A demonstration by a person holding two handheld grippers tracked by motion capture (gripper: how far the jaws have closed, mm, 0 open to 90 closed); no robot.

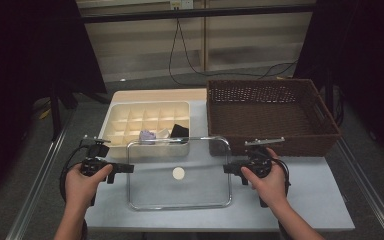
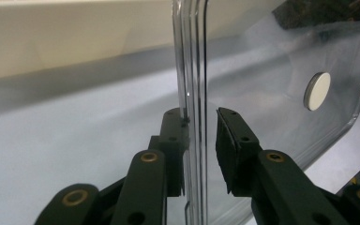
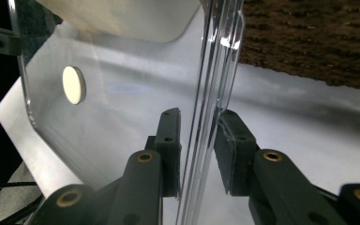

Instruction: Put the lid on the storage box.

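Far left: left gripper [image 1: 129, 168] at the lid's left edge, jaws slightly apart and astride the rim. In the left gripper view one pad [image 2: 176, 136] touches the rim and the other stands a little off it, so no firm clamp there.

Behind it: cream box [image 1: 111, 120] with dividers, a few small things in its front cells, top not yet covered.

Centre: clear lid [image 1: 200, 192] with a white disc [image 1: 178, 173] in its middle, just in front of the box on the grey table [image 1: 310, 195], far edge overlapping the box's front wall. Cannot tell whether raised or resting there.

Right of the lid: right gripper [image 1: 226, 168] at the right edge, jaws likewise narrow, with the rim between the pads. One pad [image 3: 227, 136] lies against the rim and the other close beside it; cannot tell whether pressing.

Far right: brown basket [image 1: 272, 145], apart from the work.

Judged progress: likely closing the box. Lid framed on both sides and squared to the box, but not yet on it. Left to do: a sure grip, a lift, a shift back and a seating on the rim.
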